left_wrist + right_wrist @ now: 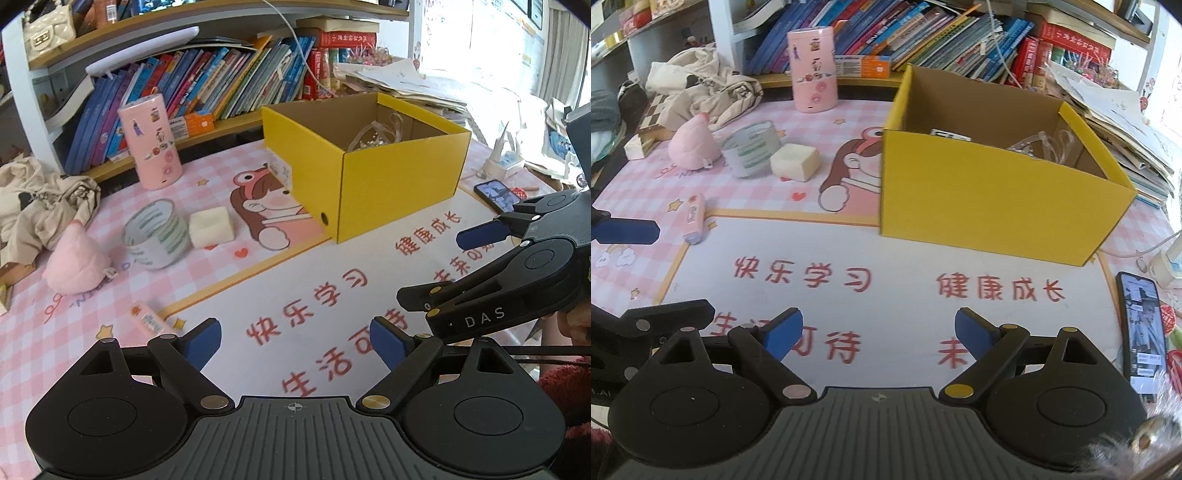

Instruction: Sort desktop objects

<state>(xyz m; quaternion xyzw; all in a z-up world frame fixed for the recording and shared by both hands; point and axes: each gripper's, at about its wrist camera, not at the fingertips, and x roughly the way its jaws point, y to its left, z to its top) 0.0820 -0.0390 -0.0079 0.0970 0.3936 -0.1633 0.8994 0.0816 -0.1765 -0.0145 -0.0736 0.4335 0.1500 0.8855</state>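
Observation:
A yellow cardboard box [388, 184] [990, 199] stands on the pink desk mat, with clear plastic and a small item inside. Left of it lie a tape roll [157, 232] [750, 149], a white foam block [211, 226] [794, 162], a pink plush [75, 264] [694, 146], a pink cylinder tin [151, 142] [813, 70] and a small pink eraser pack [147, 320] [693, 218]. My left gripper [295, 345] is open and empty over the mat. My right gripper [877, 334] is open and empty; it also shows at the right of the left wrist view [436, 266].
A phone [1143, 328] [496, 194] lies at the mat's right edge beside a white charger [1167, 264]. Crumpled beige cloth [40, 199] [701, 81] lies at the back left. Bookshelves [221, 85] and a paper stack [1115, 118] stand behind the box.

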